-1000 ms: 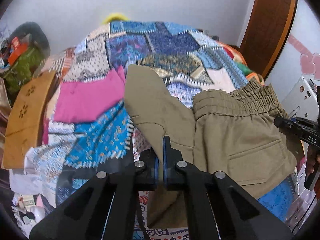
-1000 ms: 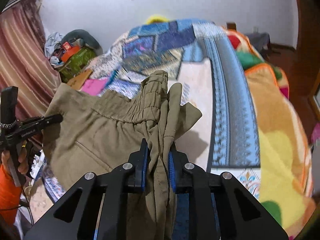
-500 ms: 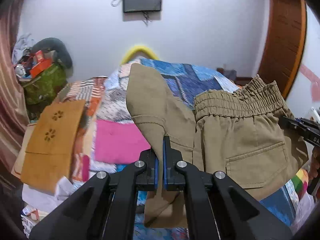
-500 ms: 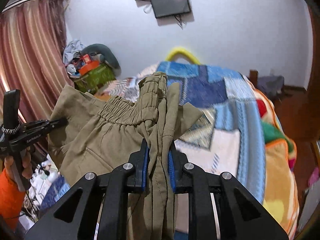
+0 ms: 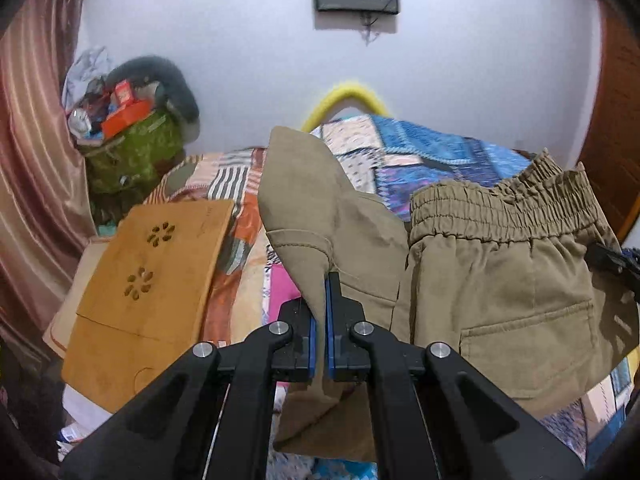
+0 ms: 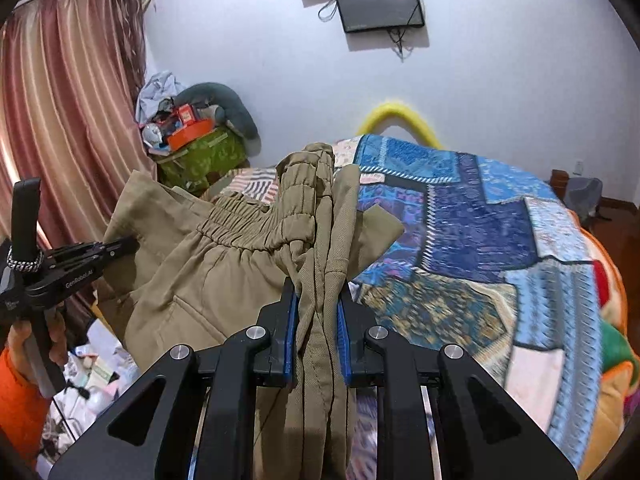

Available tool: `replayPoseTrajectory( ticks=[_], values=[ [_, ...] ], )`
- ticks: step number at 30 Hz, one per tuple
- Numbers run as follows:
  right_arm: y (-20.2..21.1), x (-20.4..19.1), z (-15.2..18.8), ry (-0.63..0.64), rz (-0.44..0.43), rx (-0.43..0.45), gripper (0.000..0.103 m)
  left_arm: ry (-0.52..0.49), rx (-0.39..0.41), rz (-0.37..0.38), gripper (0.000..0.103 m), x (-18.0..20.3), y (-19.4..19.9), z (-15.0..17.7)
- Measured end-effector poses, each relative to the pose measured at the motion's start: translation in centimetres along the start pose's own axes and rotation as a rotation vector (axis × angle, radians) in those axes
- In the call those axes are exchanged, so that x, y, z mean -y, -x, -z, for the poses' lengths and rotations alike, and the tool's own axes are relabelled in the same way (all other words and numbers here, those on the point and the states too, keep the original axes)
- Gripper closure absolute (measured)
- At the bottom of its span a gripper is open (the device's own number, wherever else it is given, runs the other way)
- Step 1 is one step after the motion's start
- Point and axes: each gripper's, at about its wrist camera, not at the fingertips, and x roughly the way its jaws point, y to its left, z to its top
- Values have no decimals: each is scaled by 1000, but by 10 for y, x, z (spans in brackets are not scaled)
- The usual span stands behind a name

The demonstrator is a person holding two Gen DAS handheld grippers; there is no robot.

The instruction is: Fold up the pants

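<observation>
Both tongs are clamped on the khaki pants (image 5: 500, 280): the left tongs (image 5: 319, 292) pinch a thin single fold of cloth, pressed nearly together, while the right tongs (image 6: 318, 300) bite a thick bunch of gathered waistband and stand a little apart around it. A second ago the pants hung low over the bed with the quilt filling both views; now the far wall and its dark screen (image 6: 378, 0) take up the upper half of each view, and the garment is lifted clear, hanging in the air between the two hands with its elastic waistband (image 5: 500, 204) stretched across and the back pocket (image 5: 532, 344) facing the left camera. That suggests the pants are being raised and carried toward the far side of the patchwork quilt (image 6: 480, 240) to be spread flat, so folding proper has likely not begun. Left of the bed lie a wooden board (image 5: 148, 292) and a green bag (image 5: 132, 156) piled with clutter; a pink curtain (image 6: 68, 100) hangs beyond.
</observation>
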Motion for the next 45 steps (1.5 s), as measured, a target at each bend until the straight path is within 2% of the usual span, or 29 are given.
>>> replayPoseTrajectory(
  ticks=[7,13,15,16,19,20,22,23,25,27,30,33,35,38,45],
  values=[
    [-71,-2,-1,39,-5,-77,88,3,-126,-32,99,-21,-96,7],
    [-124,6,17,45,-2,-207,88,56,-272,-43,96,-41,-163,41],
    [-136,7,27,64,6,-262,87,52,-279,-73,87,-41,-167,53],
    [-142,9,32,86,28,-291,86,57,-283,-83,86,-44,-169,57],
    [-141,22,40,76,50,-304,72,87,-325,-83,81,-55,-174,68],
    [-138,26,40,61,52,-304,65,93,-333,-76,75,-60,-174,71],
    [-129,29,39,54,44,-306,63,97,-337,-87,63,-64,-166,75],
    [-126,28,39,65,58,-313,59,105,-340,-91,58,-66,-163,74],
    [-118,24,36,95,93,-318,55,120,-352,-71,58,-67,-150,72],
    [-107,20,32,107,98,-312,55,91,-348,-67,58,-63,-131,67],
    [-84,13,21,126,92,-272,55,45,-300,-73,58,-52,-92,53],
    [-45,0,4,131,81,-206,55,26,-232,-33,58,-40,-40,35],
    [-22,-9,-7,126,66,-150,55,9,-165,-14,57,-29,4,23],
    [26,-28,-24,117,40,-61,55,-25,-63,7,47,-11,66,9],
    [139,-75,-36,148,-14,140,55,-60,189,75,45,21,219,8]
  ],
)
